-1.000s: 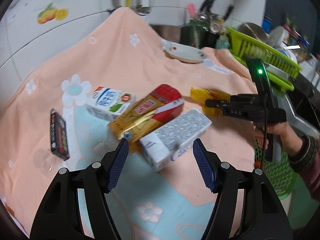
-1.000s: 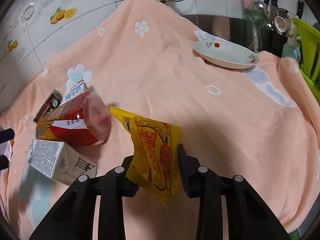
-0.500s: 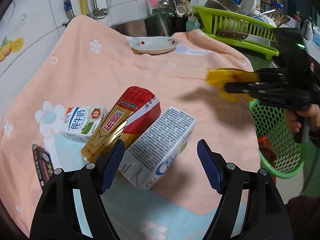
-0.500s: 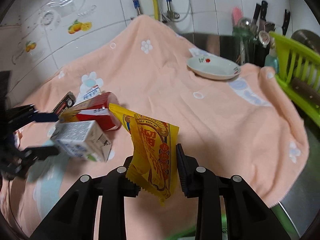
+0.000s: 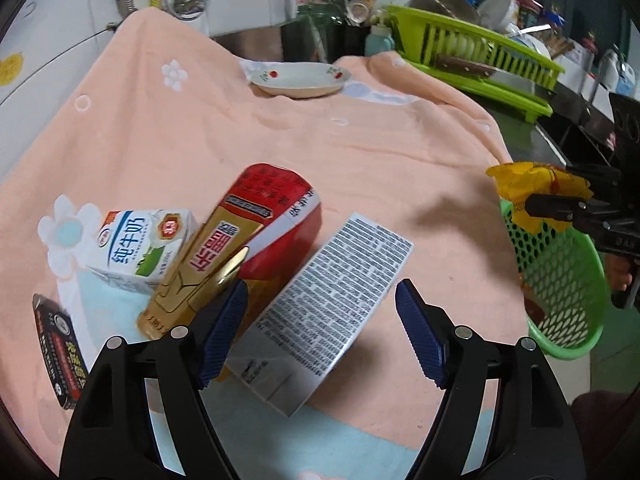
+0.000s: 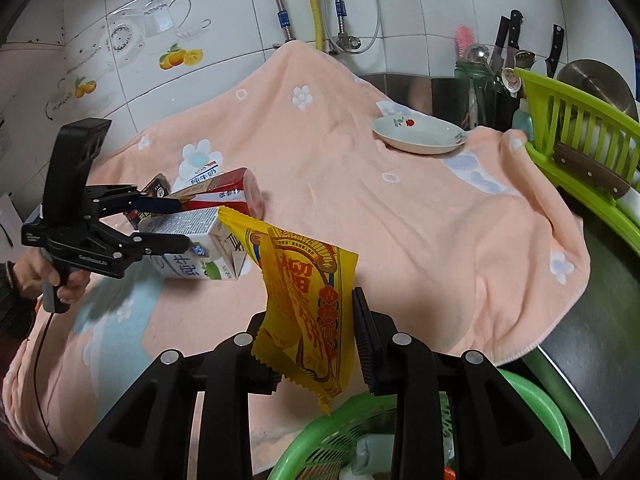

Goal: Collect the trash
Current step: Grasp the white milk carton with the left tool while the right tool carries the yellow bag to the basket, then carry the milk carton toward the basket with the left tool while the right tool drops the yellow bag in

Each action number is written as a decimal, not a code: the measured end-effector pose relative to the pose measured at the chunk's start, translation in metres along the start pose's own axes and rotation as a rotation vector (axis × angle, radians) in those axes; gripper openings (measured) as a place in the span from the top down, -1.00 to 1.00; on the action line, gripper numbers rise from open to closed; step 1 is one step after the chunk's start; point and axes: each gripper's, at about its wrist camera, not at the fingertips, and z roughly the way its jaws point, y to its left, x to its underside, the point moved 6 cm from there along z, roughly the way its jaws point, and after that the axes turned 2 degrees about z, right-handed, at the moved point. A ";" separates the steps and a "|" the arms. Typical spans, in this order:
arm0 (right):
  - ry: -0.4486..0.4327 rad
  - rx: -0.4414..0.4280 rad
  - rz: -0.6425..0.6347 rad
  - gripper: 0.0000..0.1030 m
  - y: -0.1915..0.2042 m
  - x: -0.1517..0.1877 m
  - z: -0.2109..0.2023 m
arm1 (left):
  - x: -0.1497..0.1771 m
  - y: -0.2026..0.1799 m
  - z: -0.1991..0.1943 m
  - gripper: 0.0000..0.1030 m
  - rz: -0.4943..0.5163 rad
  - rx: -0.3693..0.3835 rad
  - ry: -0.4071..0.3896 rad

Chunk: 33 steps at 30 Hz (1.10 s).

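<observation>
Fingers of right gripper (image 6: 316,336) pinch yellow snack wrapper (image 6: 304,300) over green basket (image 5: 560,280), not yet dropped. Left gripper (image 5: 320,332) wide open around grey milk carton (image 5: 324,312). Red-gold box (image 5: 240,248), small milk carton (image 5: 140,248), dark packet (image 5: 60,352) left on counter.

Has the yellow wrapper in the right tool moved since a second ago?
Yes. The yellow wrapper has travelled off the pink towel, away from the plate, and now hangs over the green basket.
</observation>
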 end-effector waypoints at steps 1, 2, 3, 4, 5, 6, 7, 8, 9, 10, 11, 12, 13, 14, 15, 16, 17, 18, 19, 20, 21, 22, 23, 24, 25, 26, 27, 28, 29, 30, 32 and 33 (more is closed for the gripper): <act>0.000 0.000 0.002 0.43 0.000 0.002 -0.001 | 0.000 -0.002 0.001 -0.46 0.006 0.008 0.006; 0.001 0.000 0.005 0.43 0.000 0.003 -0.002 | 0.000 -0.005 0.002 -0.46 0.014 0.013 0.016; 0.001 0.000 0.006 0.43 0.000 0.004 -0.002 | 0.000 -0.007 0.002 -0.46 0.023 0.016 0.022; 0.002 0.003 0.008 0.43 -0.001 0.006 -0.003 | 0.000 -0.008 0.003 -0.46 0.033 0.013 0.028; 0.003 0.006 0.008 0.43 -0.001 0.008 -0.003 | 0.000 -0.009 0.006 -0.46 0.050 -0.004 0.040; 0.005 0.007 0.009 0.43 -0.001 0.008 -0.003 | 0.000 -0.009 0.007 -0.46 0.056 -0.013 0.047; 0.008 0.007 0.011 0.43 -0.001 0.010 -0.004 | 0.000 -0.008 0.008 -0.45 0.058 -0.016 0.047; 0.011 0.008 0.014 0.43 -0.002 0.013 -0.004 | -0.001 -0.008 0.010 -0.44 0.052 -0.005 0.050; 0.011 0.010 0.015 0.43 -0.002 0.015 -0.006 | -0.002 -0.008 0.010 -0.44 0.045 0.000 0.052; 0.011 0.012 0.016 0.43 -0.003 0.017 -0.007 | -0.002 -0.010 0.011 -0.42 0.046 0.002 0.049; 0.010 0.015 0.016 0.43 -0.004 0.019 -0.008 | -0.002 -0.011 0.011 -0.42 0.050 0.005 0.050; 0.010 0.018 0.019 0.43 -0.005 0.021 -0.010 | -0.002 -0.013 0.012 -0.42 0.056 0.006 0.049; 0.009 0.020 0.022 0.43 -0.006 0.022 -0.012 | -0.001 -0.014 0.012 -0.41 0.057 0.010 0.051; 0.007 0.023 0.028 0.43 -0.008 0.025 -0.015 | -0.002 -0.017 0.011 -0.41 0.057 0.017 0.050; 0.006 0.026 0.033 0.43 -0.010 0.027 -0.017 | -0.002 -0.020 0.010 -0.41 0.055 0.029 0.053; 0.006 0.029 0.037 0.43 -0.012 0.029 -0.019 | -0.002 -0.021 0.009 -0.40 0.055 0.030 0.057; 0.006 0.034 0.042 0.43 -0.014 0.031 -0.022 | -0.002 -0.024 0.007 -0.40 0.059 0.033 0.063; 0.007 0.037 0.045 0.43 -0.015 0.032 -0.023 | -0.001 -0.025 0.007 -0.39 0.066 0.030 0.070; 0.007 0.040 0.049 0.43 -0.017 0.034 -0.025 | -0.001 -0.026 0.008 -0.39 0.072 0.019 0.076; 0.007 0.045 0.054 0.43 -0.018 0.036 -0.028 | 0.001 -0.027 0.010 -0.39 0.088 -0.003 0.086; 0.006 0.048 0.057 0.44 -0.020 0.037 -0.030 | 0.001 -0.028 0.010 -0.39 0.105 -0.015 0.088; 0.006 0.052 0.060 0.43 -0.021 0.039 -0.032 | 0.002 -0.030 0.010 -0.39 0.118 -0.022 0.089; 0.005 0.055 0.063 0.43 -0.022 0.041 -0.034 | 0.001 -0.031 0.010 -0.39 0.126 -0.021 0.089; 0.004 0.058 0.067 0.43 -0.023 0.042 -0.036 | 0.001 -0.031 0.011 -0.39 0.124 -0.020 0.089; 0.004 0.062 0.069 0.43 -0.024 0.044 -0.038 | 0.000 -0.029 0.012 -0.39 0.118 -0.021 0.089; 0.005 0.066 0.071 0.43 -0.024 0.045 -0.039 | 0.000 -0.027 0.013 -0.39 0.115 -0.025 0.090; 0.007 0.068 0.073 0.43 -0.025 0.047 -0.040 | 0.000 -0.026 0.015 -0.39 0.119 -0.033 0.093; 0.008 0.069 0.077 0.43 -0.026 0.048 -0.041 | 0.000 -0.026 0.017 -0.39 0.126 -0.043 0.098; 0.009 0.070 0.079 0.43 -0.027 0.049 -0.041 | 0.001 -0.026 0.018 -0.39 0.136 -0.053 0.103; 0.009 0.070 0.082 0.43 -0.028 0.050 -0.042 | 0.000 -0.027 0.019 -0.39 0.140 -0.057 0.107; 0.009 0.071 0.089 0.43 -0.030 0.052 -0.043 | 0.000 -0.027 0.020 -0.39 0.142 -0.065 0.117; 0.009 0.072 0.093 0.43 -0.030 0.053 -0.043 | 0.000 -0.026 0.021 -0.39 0.144 -0.075 0.124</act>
